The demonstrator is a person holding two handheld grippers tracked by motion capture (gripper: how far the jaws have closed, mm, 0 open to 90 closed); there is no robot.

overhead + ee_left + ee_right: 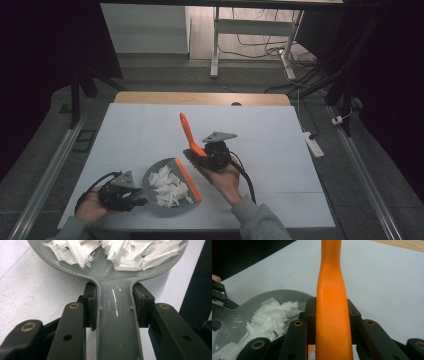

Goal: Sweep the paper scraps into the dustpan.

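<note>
Paper shreds (168,186), light and easily scattered, heaped in rigid grey dustpan (160,206) clamped at handle by left gripper (131,196), right gripper (204,156) clamping orange brush (189,136).

No text, label or number can be read anywhere.

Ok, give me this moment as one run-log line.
left gripper: shut on dustpan handle | right gripper: shut on orange brush handle | paper scraps: in dustpan | dustpan: on white table
</note>
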